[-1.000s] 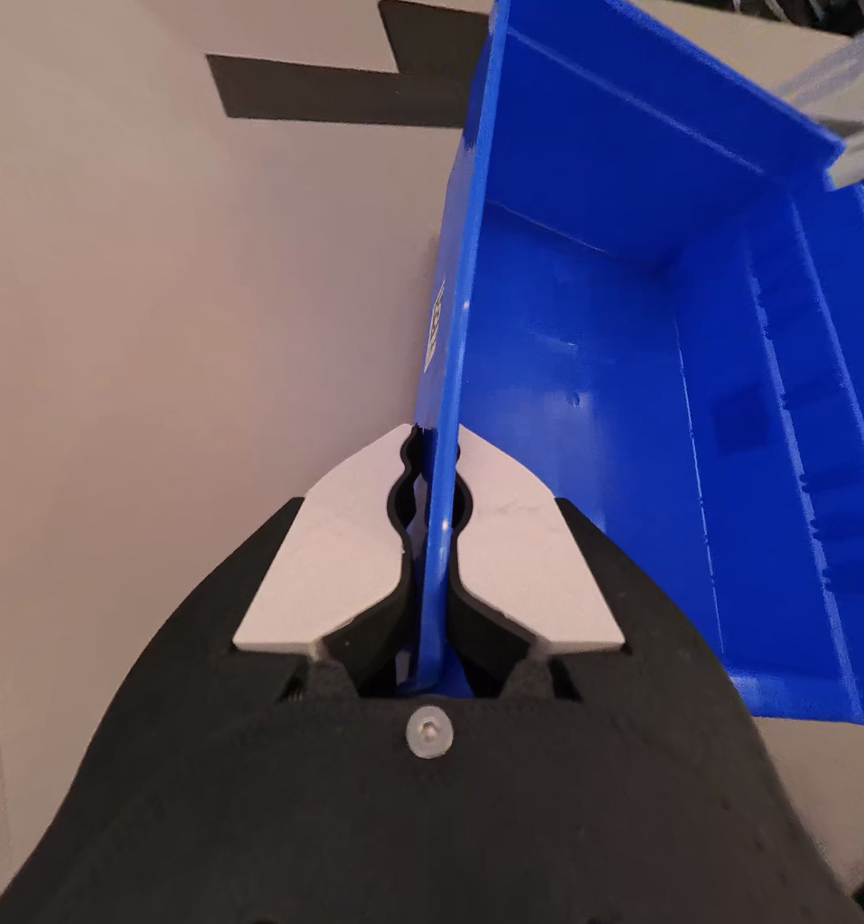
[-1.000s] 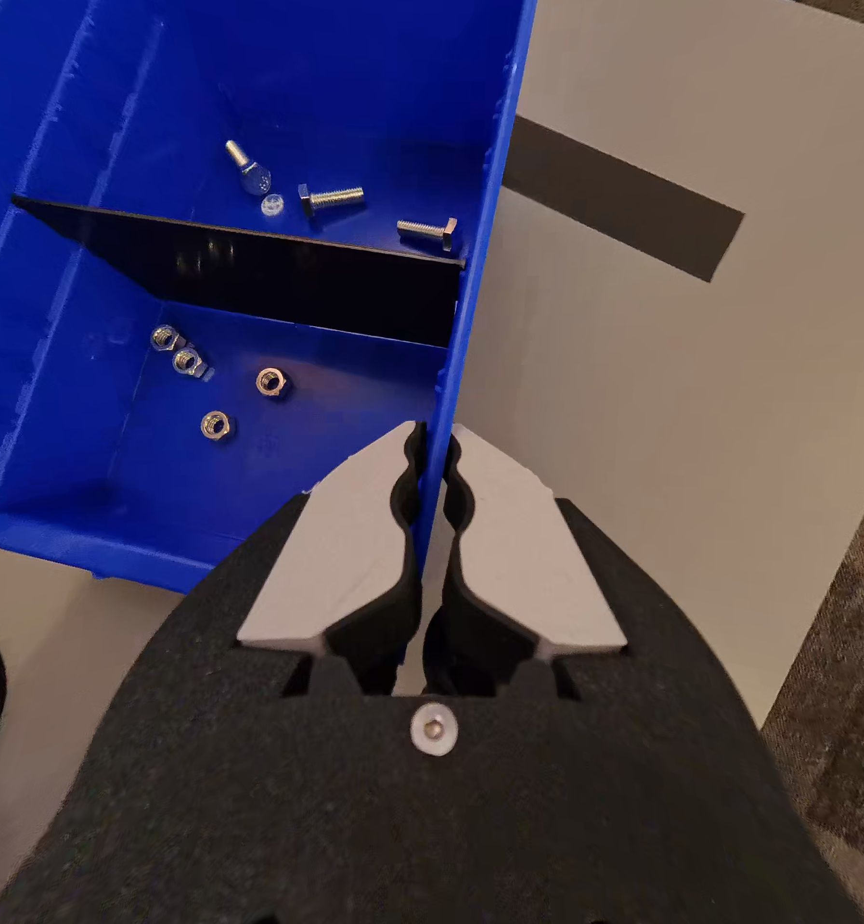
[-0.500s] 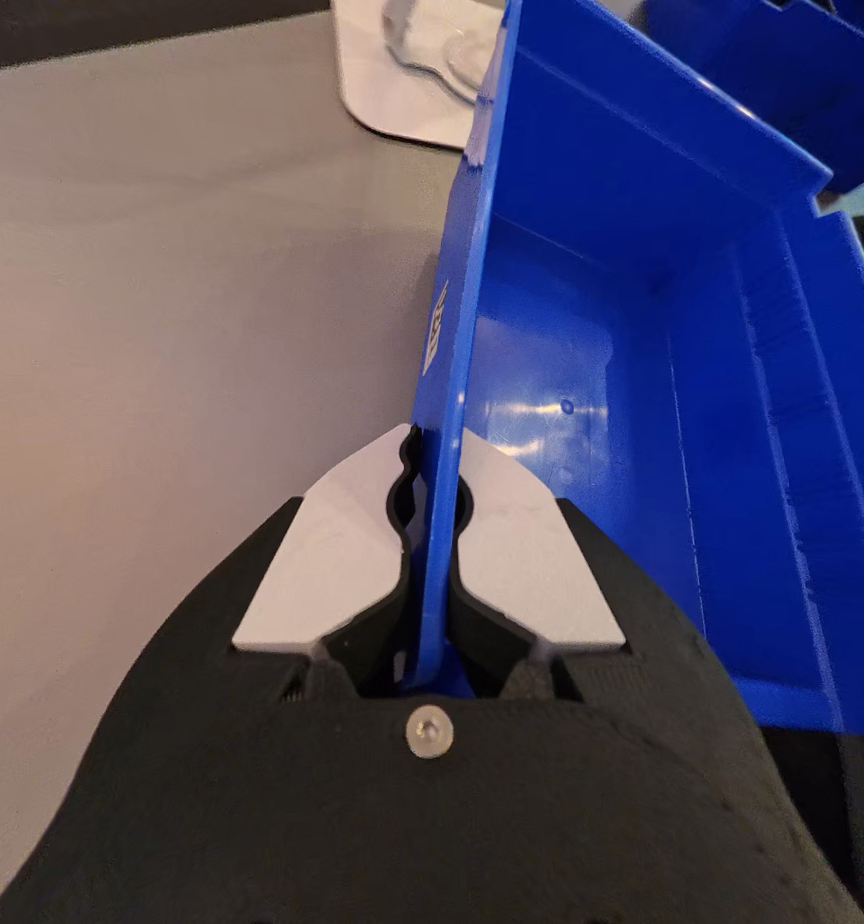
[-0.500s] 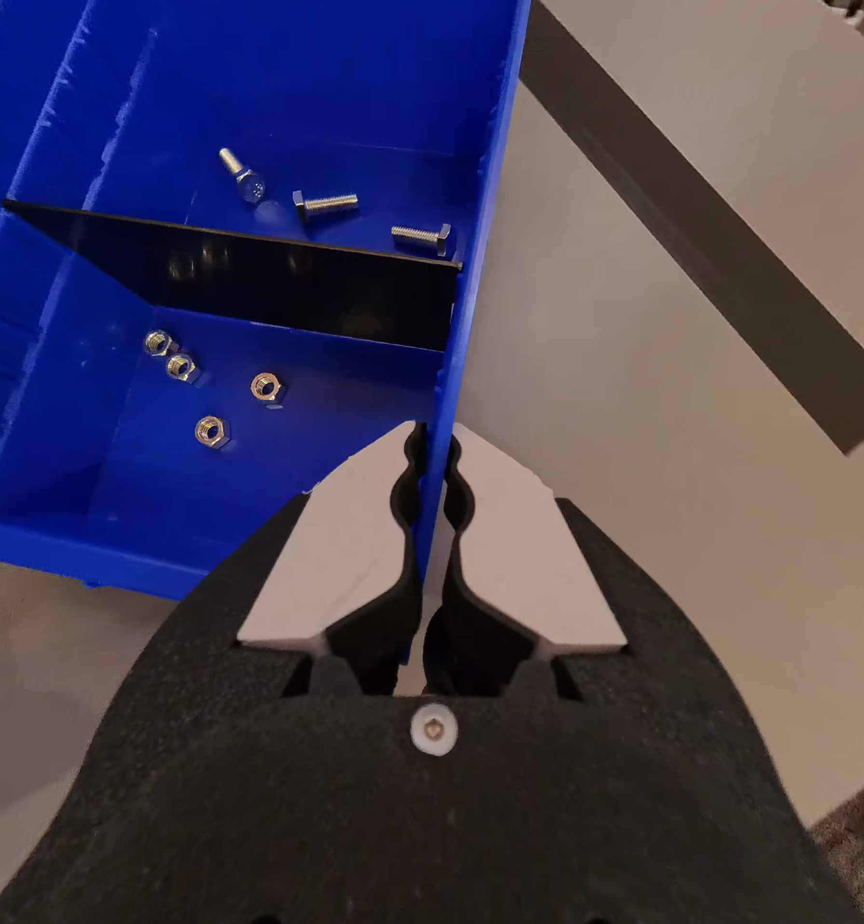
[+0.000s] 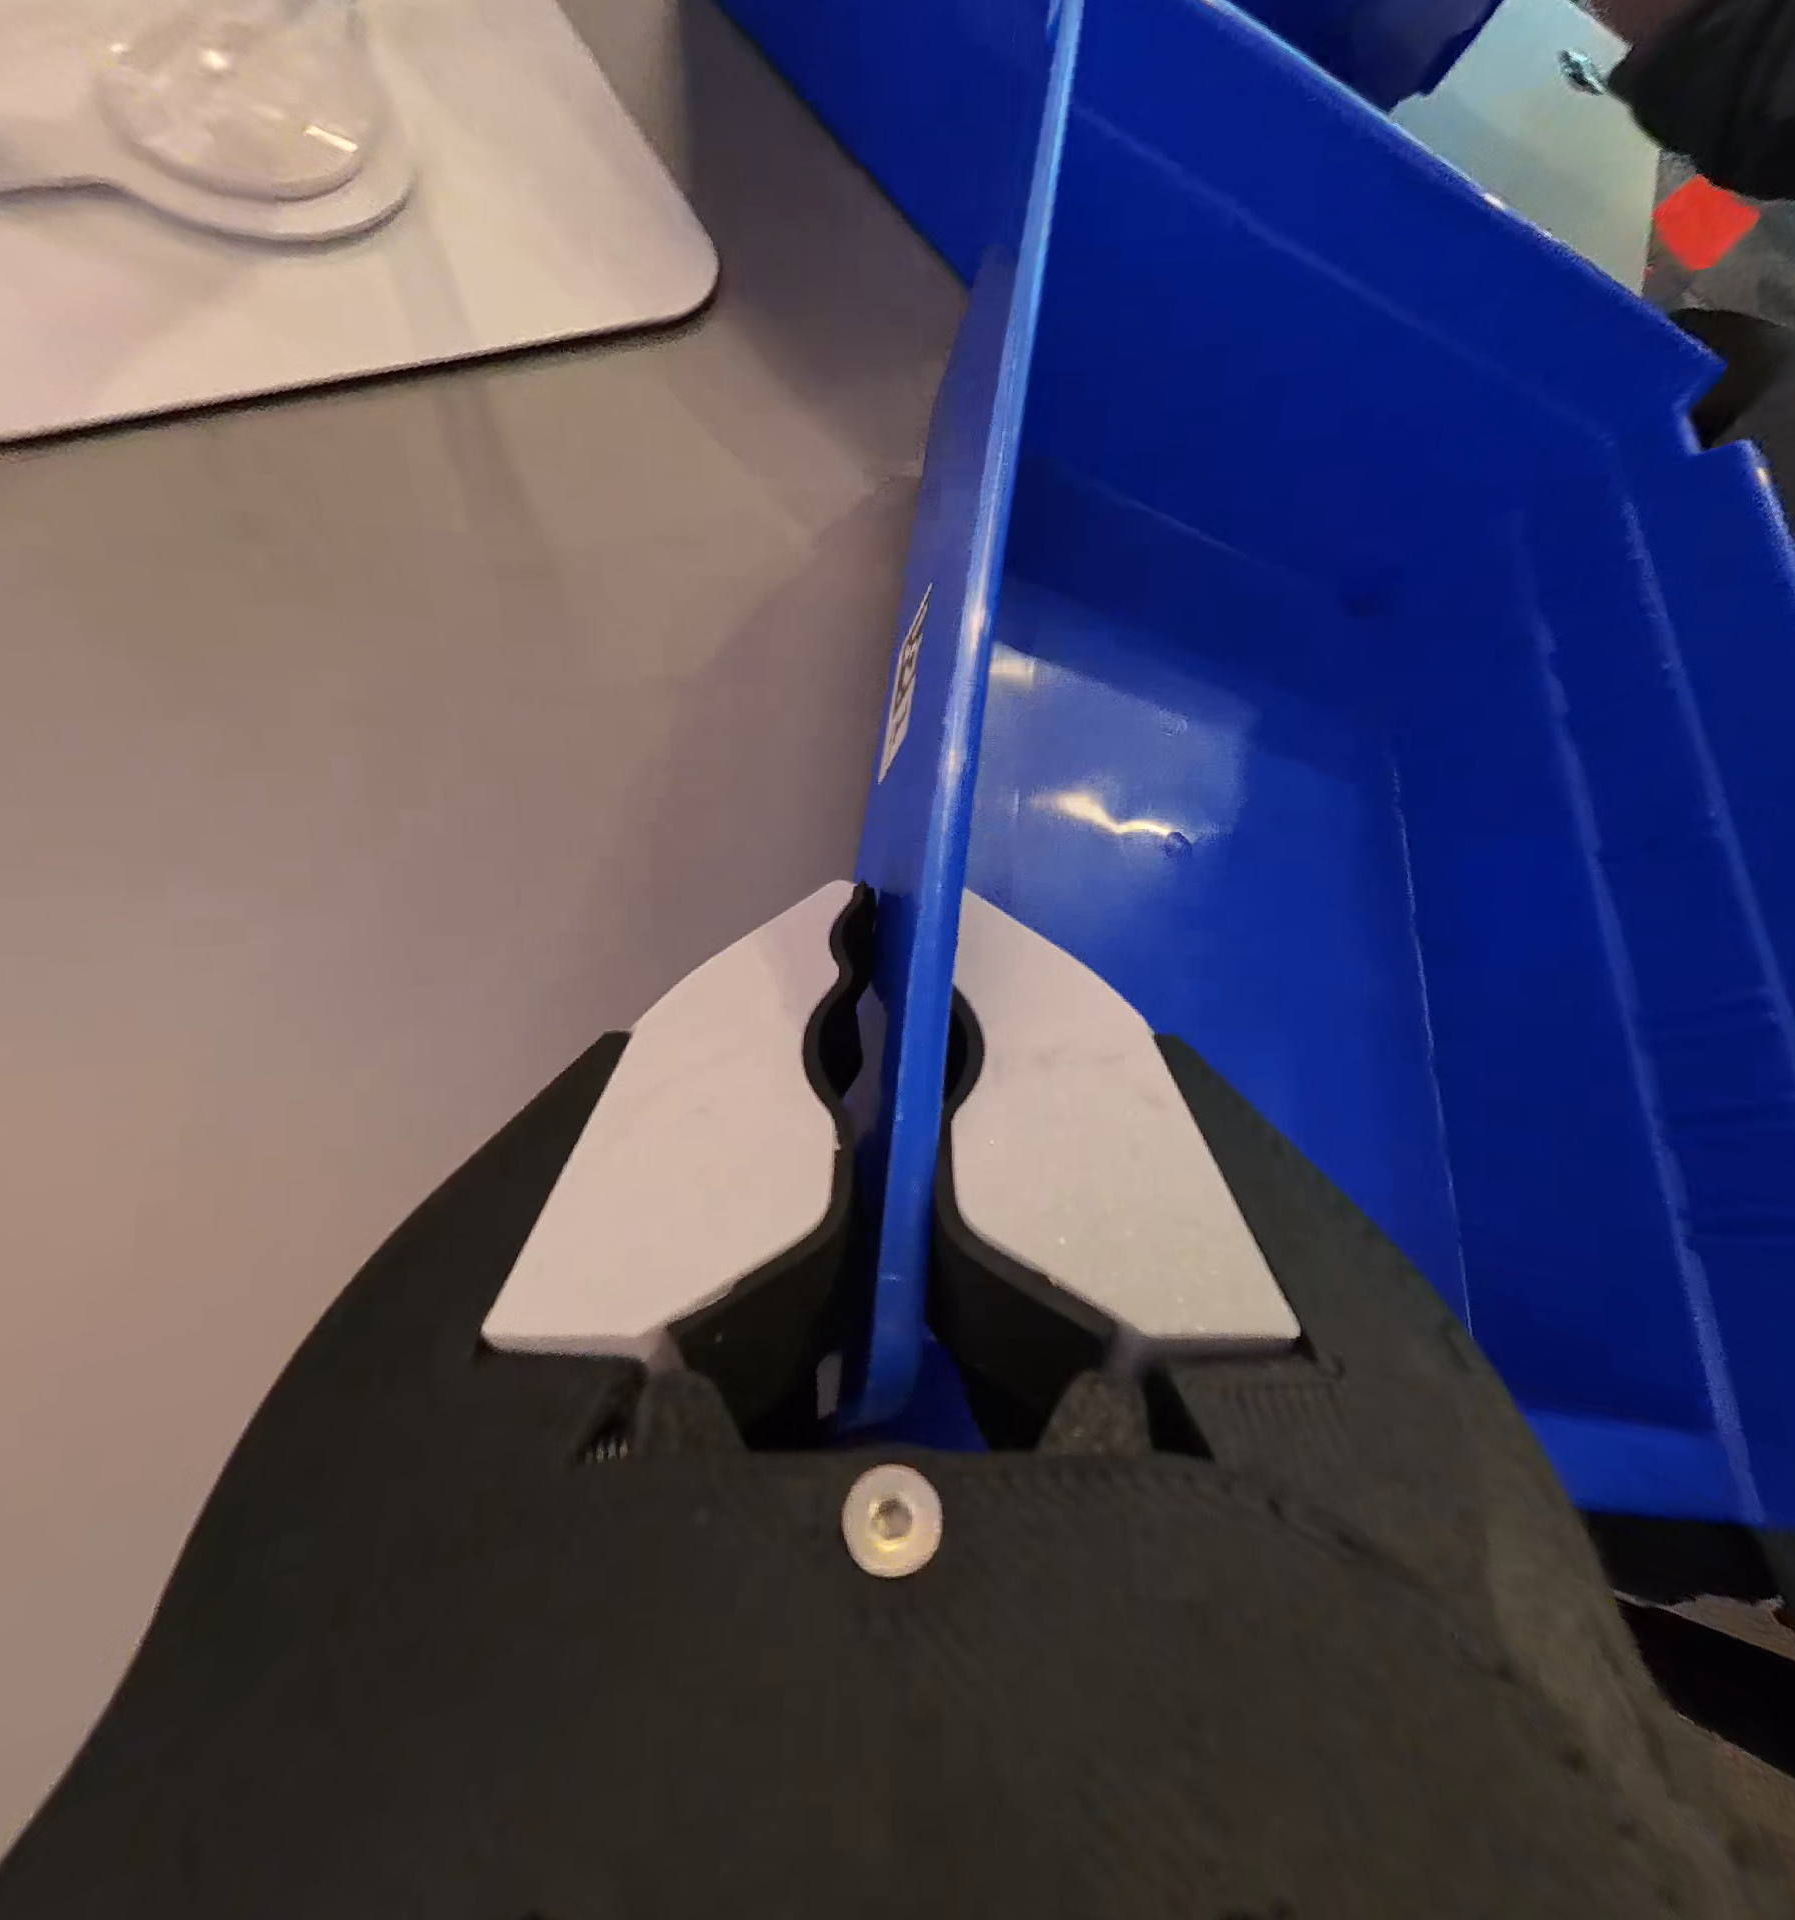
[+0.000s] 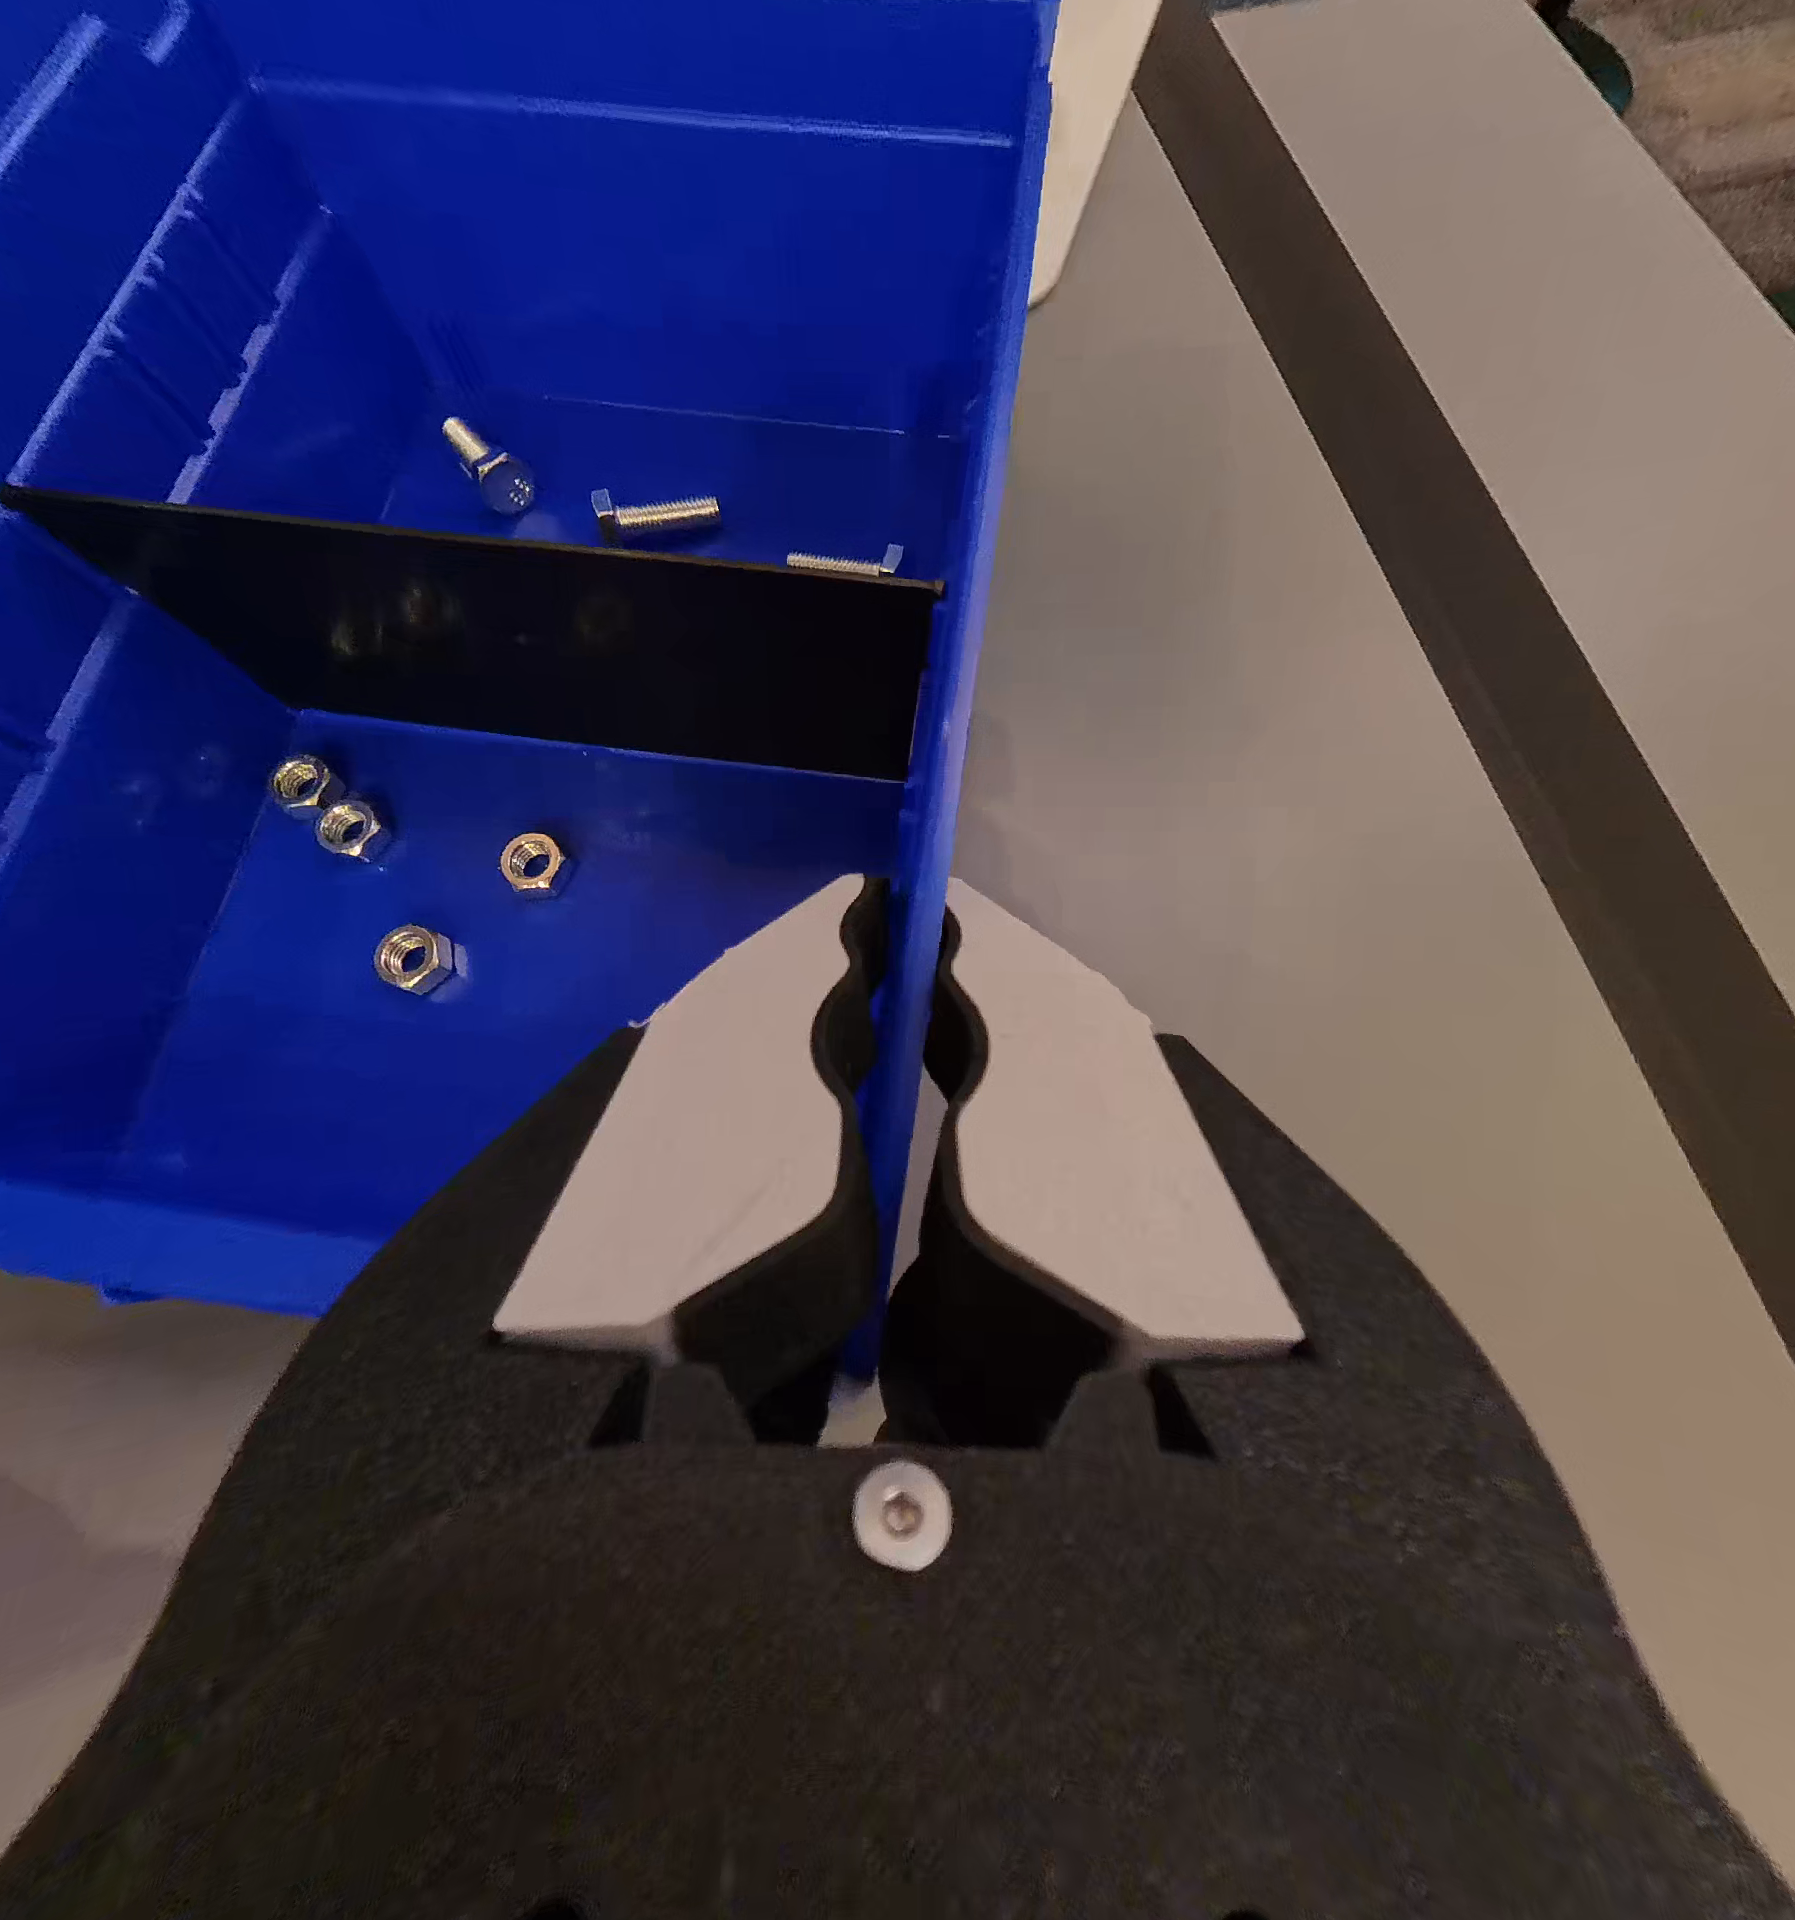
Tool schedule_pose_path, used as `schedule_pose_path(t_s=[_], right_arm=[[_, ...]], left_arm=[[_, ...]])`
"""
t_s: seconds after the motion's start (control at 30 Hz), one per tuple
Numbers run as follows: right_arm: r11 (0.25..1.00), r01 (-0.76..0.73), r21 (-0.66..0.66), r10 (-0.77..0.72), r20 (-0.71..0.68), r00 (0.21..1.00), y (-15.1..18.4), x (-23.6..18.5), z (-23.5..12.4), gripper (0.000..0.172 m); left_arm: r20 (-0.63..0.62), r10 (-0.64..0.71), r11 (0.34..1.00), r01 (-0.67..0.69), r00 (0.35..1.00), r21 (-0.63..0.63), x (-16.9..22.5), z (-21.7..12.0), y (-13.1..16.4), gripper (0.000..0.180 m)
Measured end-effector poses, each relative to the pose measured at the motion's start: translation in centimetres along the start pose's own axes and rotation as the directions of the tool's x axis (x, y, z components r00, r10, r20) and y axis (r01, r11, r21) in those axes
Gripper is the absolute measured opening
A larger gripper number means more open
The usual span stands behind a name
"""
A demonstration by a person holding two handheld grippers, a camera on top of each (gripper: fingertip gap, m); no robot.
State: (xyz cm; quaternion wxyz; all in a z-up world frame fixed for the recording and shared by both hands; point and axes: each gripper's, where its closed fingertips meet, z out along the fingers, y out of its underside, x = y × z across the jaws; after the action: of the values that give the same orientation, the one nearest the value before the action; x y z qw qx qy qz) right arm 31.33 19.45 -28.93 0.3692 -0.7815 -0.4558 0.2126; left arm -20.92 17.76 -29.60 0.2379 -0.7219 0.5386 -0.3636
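Left wrist view first: your left tool is narrow, its pads clamped on the side wall of an empty blue bin. One finger is outside the wall and one inside. A second ago a dark strip lay ahead of this tool on the desk. Now a white mat with one clear plastic piece on it sits ahead and to the tool's left. I judge that the bin has travelled with your grip. The bin's floor, to the tool's right, shows nothing on it and no partition. One more blue bin stands beyond it, and a dark sleeve is at the far right.

In the right wrist view, your right tool is narrow as well, pinching the right-hand wall of a divided blue bin, and that grip is unchanged. One black divider crosses the bin ahead and to the tool's left.

- **Near compartment:** four nuts.
- **Far compartment:** three bolts.

None of them has noticeably shifted.

To the tool's right, the dark strip has swung and now runs lengthwise, so this bin has turned with your hand. Going by the contents, each tool seems to hold its own bin.
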Motion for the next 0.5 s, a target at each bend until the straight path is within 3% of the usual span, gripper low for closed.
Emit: schedule_pose_path(t_s=[0.23,0.5], right_arm=[[0.994,0.088,0.059,-0.088,0.004,0.996,-2.7,-0.9,1.1,0.005],[0.992,0.087,0.091,-0.091,0.033,0.995,-3.2,-0.9,2.0,0.005]], left_arm=[[-0.041,0.059,0.998,-0.059,0.997,0.004,1.8,2.0,-1.0,0.008],[-0.084,0.112,0.993,-0.113,0.99,-0.017,4.5,1.2,0.2,0.007]])
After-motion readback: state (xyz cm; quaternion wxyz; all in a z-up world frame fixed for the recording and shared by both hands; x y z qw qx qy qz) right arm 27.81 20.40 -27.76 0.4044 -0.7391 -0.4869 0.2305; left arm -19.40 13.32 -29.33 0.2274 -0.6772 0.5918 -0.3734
